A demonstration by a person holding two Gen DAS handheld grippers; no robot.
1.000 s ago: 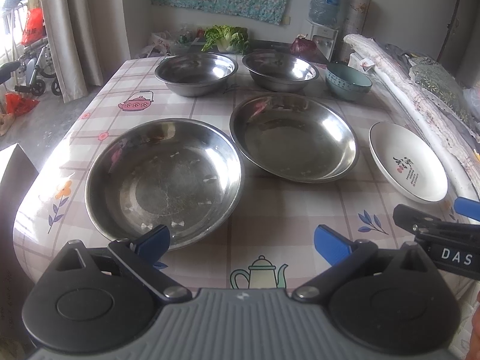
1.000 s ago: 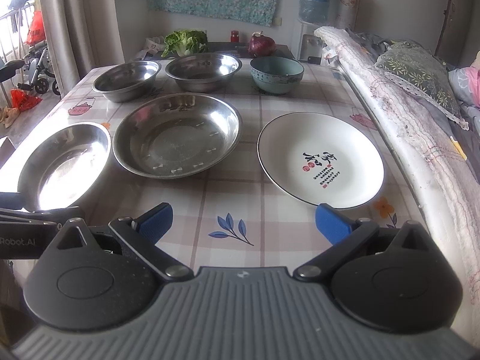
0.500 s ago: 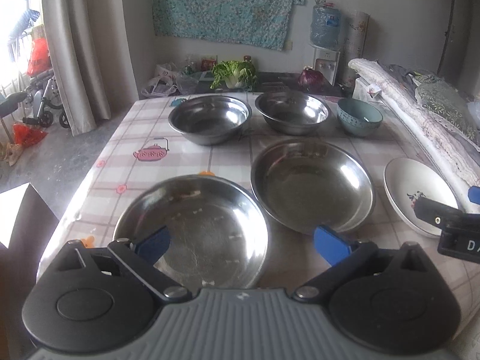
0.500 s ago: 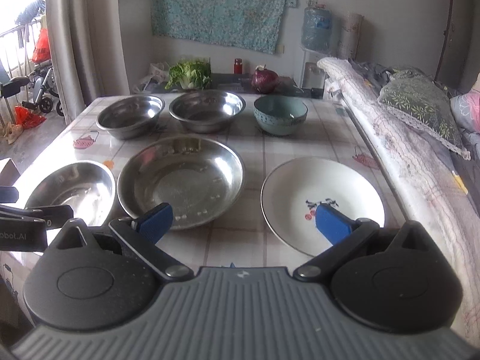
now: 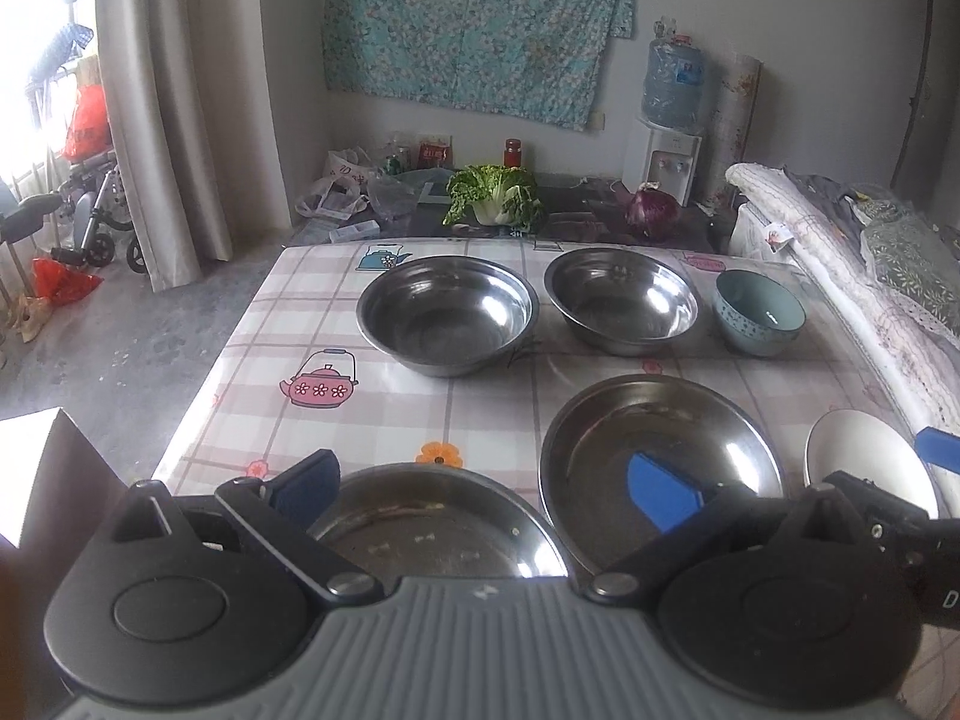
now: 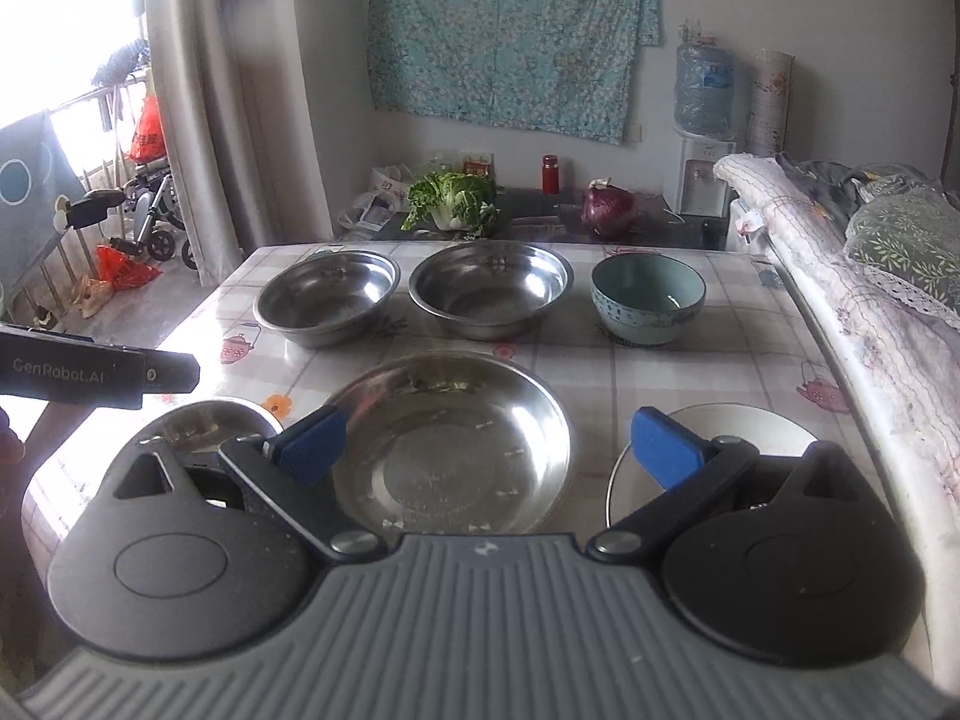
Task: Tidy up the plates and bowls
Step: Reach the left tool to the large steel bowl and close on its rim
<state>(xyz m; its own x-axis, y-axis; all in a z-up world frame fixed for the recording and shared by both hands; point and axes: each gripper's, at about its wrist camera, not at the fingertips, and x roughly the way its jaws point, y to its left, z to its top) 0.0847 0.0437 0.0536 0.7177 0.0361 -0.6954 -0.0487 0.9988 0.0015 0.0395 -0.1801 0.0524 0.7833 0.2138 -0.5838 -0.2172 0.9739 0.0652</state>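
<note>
A: What did the room look like?

B: A checked cloth with teapot prints covered the surface (image 5: 384, 408), and a teal flowered sheet (image 5: 480, 18) hung on the wall behind it. A cabbage (image 6: 454, 199) and a red onion (image 6: 609, 210) lay on a dark stand beyond the far edge.

A: And the dishes, taking the teal ceramic bowl (image 6: 648, 299) as the marker?

B: It stood in the far row. Just to its left sat a steel bowl (image 6: 491, 288), and further left a second steel bowl (image 6: 327, 295), none of them touching. In the near row, nearer than the teal bowl and to its left, lay a wide steel pan (image 6: 453, 441). A second steel pan (image 5: 435, 525) lay left of that one, close beside it. The white plate (image 6: 744, 426) lay straight in front of the teal bowl, at the near edge, partly hidden.

A: The tongs?

B: The left tongs (image 5: 480, 489) were spread wide, hanging above the leftmost pan with nothing between the blue pads. The right tongs (image 6: 486, 450) were also spread wide, empty, one pad over the middle pan's rim and one over the plate.
</note>
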